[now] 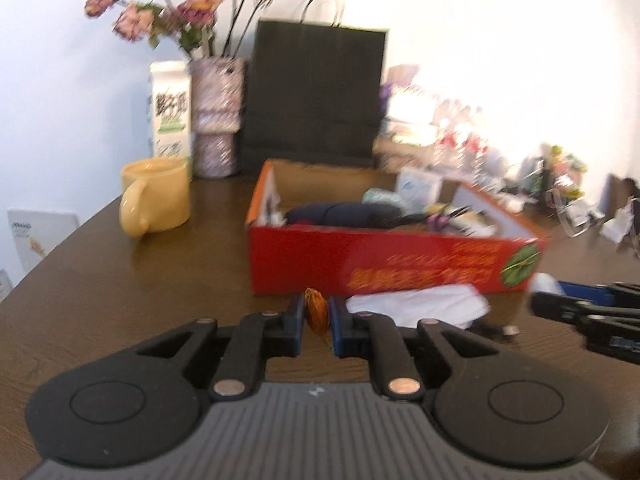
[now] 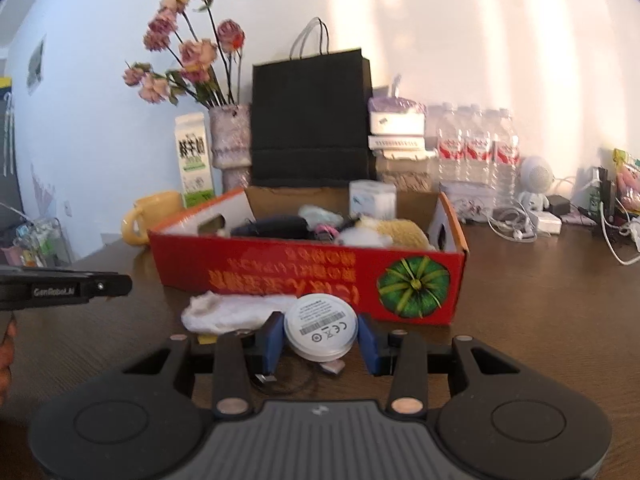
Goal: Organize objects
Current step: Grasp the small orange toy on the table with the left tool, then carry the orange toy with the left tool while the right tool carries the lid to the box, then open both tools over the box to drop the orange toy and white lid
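My left gripper [image 1: 317, 314] pinched a small orange item [image 1: 316, 312], my right gripper [image 2: 319, 334] clamped a white round disc [image 2: 321, 330], both just near of the red box [image 1: 384, 268], which lay directly ahead.

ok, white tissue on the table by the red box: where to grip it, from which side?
Judging from the right wrist view: pinch the raised bunched end of the white tissue, coming from above on its near side. The red box blocks the far side, and the right gripper with its white disc crowds the other end.
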`<action>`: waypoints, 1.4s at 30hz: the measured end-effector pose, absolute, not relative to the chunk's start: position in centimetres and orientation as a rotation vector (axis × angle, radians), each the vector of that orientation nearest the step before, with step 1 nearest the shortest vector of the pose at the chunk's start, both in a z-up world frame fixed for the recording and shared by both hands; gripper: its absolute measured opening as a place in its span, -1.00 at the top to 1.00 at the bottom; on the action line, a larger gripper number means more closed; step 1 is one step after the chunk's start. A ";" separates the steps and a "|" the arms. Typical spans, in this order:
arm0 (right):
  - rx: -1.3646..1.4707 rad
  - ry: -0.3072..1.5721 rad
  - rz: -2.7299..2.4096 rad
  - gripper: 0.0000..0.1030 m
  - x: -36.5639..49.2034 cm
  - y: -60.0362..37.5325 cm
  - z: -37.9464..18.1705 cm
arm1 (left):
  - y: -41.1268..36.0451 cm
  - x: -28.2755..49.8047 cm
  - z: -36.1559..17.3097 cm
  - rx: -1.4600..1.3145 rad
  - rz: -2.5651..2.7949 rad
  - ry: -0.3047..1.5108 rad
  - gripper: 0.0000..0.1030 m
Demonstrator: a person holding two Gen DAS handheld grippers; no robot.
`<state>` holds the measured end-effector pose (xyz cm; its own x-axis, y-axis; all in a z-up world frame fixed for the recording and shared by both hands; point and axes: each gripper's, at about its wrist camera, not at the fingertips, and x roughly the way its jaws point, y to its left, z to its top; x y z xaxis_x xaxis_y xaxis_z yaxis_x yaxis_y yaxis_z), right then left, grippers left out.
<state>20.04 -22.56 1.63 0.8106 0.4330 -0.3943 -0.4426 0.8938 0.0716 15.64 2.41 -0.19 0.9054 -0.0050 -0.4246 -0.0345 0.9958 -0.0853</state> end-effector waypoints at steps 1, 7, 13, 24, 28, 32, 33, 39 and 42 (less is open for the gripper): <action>-0.022 0.405 0.473 0.25 20.0 -22.4 2.0 | 2.1 15.4 0.3 -0.088 0.003 0.426 0.72; -0.024 0.350 0.512 0.25 20.6 -20.7 4.1 | 0.7 15.0 2.8 -0.064 -0.041 0.352 0.72; -0.033 0.311 0.533 0.25 21.5 -19.1 5.8 | 0.6 15.7 4.3 -0.064 -0.049 0.312 0.72; -0.034 0.294 0.515 0.25 24.3 -17.0 7.4 | 1.1 18.8 5.5 -0.076 -0.042 0.282 0.72; -0.034 0.287 0.508 0.25 26.0 -16.2 8.0 | 1.3 20.6 5.8 -0.085 -0.035 0.275 0.72; -0.047 0.284 0.498 0.25 28.1 -15.3 8.1 | 1.6 22.8 5.7 -0.103 -0.024 0.280 0.72; -0.049 0.284 0.495 0.25 28.6 -15.0 8.1 | 1.7 23.3 5.7 -0.109 -0.020 0.281 0.72; -0.029 0.308 0.481 0.25 31.8 -14.9 7.3 | 2.3 26.4 5.3 -0.144 -0.009 0.293 0.72; -0.018 0.323 0.472 0.25 33.4 -15.2 6.8 | 2.5 27.9 4.6 -0.144 -0.018 0.317 0.72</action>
